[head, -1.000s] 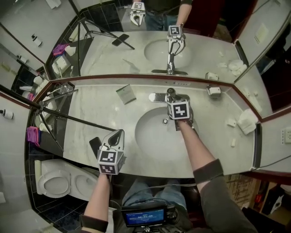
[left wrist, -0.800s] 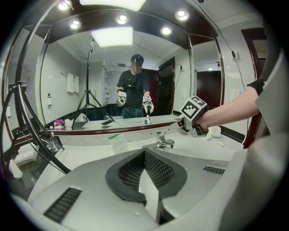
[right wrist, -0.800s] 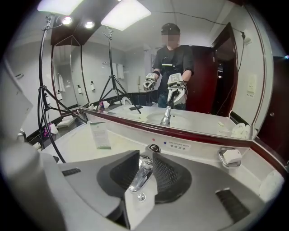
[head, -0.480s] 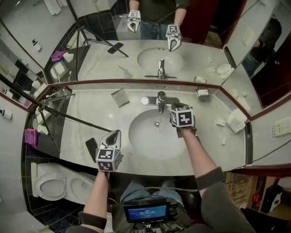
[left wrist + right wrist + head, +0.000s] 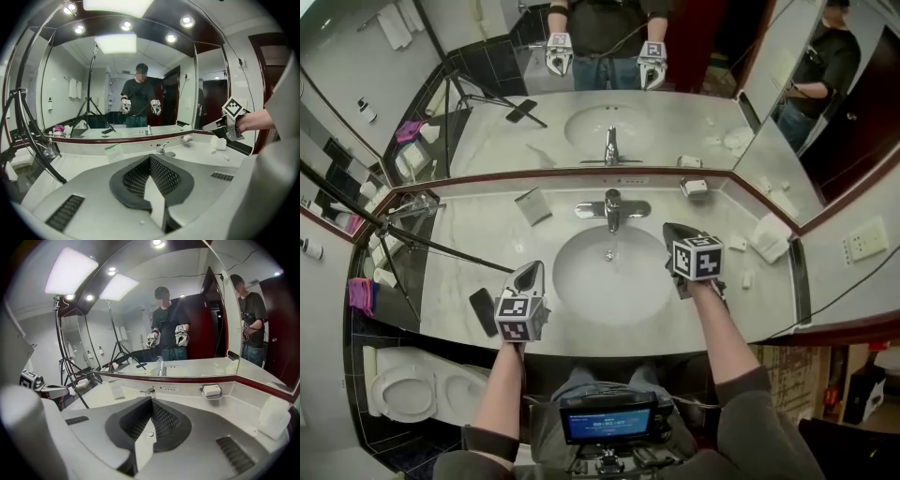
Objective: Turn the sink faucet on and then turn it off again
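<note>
A: While hovering over the pale marble worktop (image 5: 769,300), clenched or released?
B: Clenched, empty: left tool (image 5: 532,272), right tool (image 5: 668,230).
A: Whereabouts of chrome sink faucet (image 5: 612,208)?
B: Behind white oval basin (image 5: 600,281), apart from both tools.

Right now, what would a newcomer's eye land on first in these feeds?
The chrome faucet stands behind the white sink, doubled in the wide mirror. Both grippers hover over the counter, jaws shut and empty: the right gripper at the basin's right rim, the left gripper at its left, beside a black phone.
</note>
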`<state>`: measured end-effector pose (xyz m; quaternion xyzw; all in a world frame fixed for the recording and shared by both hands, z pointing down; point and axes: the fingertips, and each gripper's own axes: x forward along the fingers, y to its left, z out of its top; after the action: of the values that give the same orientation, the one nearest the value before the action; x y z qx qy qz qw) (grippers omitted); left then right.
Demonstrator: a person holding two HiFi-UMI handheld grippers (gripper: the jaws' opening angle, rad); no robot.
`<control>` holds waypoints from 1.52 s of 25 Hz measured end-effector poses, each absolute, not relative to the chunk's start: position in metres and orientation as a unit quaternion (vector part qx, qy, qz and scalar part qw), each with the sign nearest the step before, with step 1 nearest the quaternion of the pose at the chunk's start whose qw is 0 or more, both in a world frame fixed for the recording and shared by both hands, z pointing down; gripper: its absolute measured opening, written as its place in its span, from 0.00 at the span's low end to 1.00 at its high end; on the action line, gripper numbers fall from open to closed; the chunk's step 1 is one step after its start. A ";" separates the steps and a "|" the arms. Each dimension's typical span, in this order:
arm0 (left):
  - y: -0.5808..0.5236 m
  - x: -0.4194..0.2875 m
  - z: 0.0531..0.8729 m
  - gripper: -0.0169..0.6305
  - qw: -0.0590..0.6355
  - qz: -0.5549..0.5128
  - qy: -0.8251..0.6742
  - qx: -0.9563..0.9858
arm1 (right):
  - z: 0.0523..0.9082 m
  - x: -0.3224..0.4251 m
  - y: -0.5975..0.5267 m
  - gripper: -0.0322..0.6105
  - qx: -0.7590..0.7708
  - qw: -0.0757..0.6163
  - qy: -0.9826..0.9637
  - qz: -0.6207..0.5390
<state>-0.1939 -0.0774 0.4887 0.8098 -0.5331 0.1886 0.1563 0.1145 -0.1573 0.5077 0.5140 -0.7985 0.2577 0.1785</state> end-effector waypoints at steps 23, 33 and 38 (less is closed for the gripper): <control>-0.077 -0.178 0.489 0.03 0.161 0.194 -0.527 0.811 | 0.537 0.223 -0.063 0.06 0.556 0.127 -0.763 0.304; -0.071 -0.181 0.496 0.03 0.153 0.208 -0.527 0.810 | 0.532 0.233 -0.072 0.06 0.563 0.131 -0.762 0.293; -0.063 -0.180 0.509 0.03 0.140 0.237 -0.518 0.810 | 0.521 0.227 -0.092 0.06 0.556 0.144 -0.772 0.272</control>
<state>-0.1796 -0.0632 0.5088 0.8097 -0.5184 0.2369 0.1398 0.2271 -0.0925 0.5208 0.5563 -0.7719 0.2722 0.1437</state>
